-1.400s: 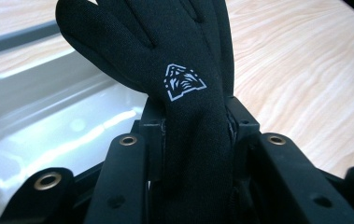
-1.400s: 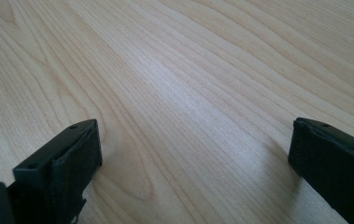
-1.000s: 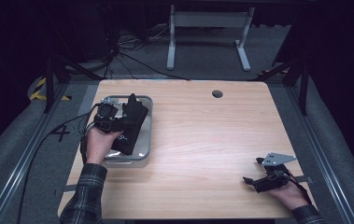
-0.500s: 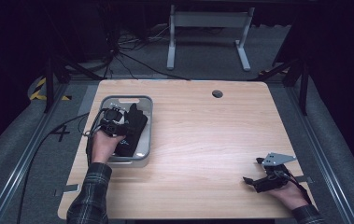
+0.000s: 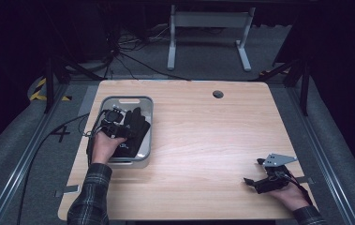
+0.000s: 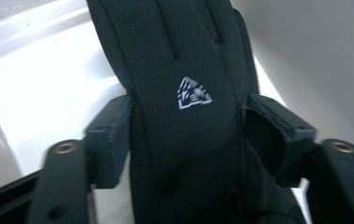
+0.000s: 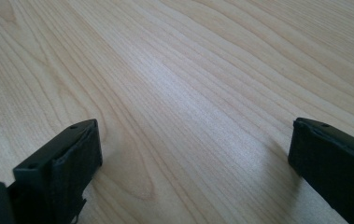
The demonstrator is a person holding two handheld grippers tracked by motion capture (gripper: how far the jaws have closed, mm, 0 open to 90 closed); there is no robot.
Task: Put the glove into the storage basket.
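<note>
Glove [image 6: 184, 121] in grey tray [image 5: 144, 105]

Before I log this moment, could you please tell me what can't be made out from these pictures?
- Whether the tray holds anything besides the black glove: in the high view the left gripper and hand cover much of it.
- The glove's fingertips and cuff: cut off by the top and bottom edges of the left gripper view.
- What the glove's small logo shows: too small and blurred.
- The right gripper: its own view is cropped to bare table between wide-apart jaws.
</note>
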